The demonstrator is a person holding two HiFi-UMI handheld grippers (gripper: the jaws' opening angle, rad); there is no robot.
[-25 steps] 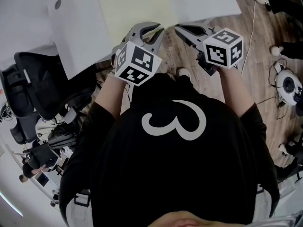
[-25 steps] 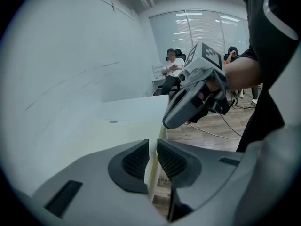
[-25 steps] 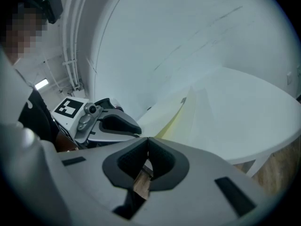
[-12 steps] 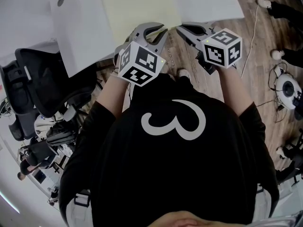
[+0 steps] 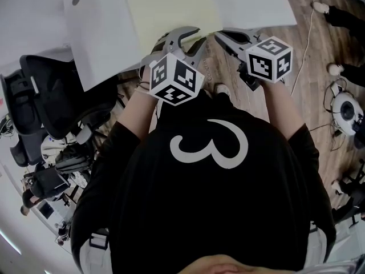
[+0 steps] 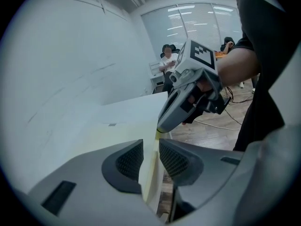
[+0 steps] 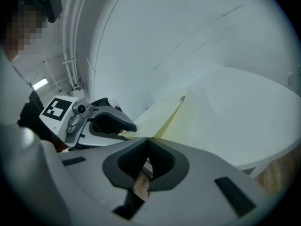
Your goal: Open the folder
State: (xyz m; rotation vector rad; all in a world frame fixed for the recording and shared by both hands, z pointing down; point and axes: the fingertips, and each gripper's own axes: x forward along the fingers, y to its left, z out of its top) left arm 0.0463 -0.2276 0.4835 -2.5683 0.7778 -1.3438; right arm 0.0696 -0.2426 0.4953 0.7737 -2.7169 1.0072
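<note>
folder (image 5: 171, 7): pale yellow, thin | lying flat on white table (image 5: 251, 1) | near edge at table's front

Found bare table (image 5: 102, 33) passable beyond the folder (image 5: 165, 7). Left scant room at the near edge: left gripper (image 5: 197, 37), jaws opening with the folder's edge between them, just beside right gripper (image 5: 219, 37), clamped on that edge. Met a black office chair (image 5: 45, 101) crowding the left, a cable (image 5: 304, 39) trailing over wooden floor (image 5: 319, 84) at right.
</note>
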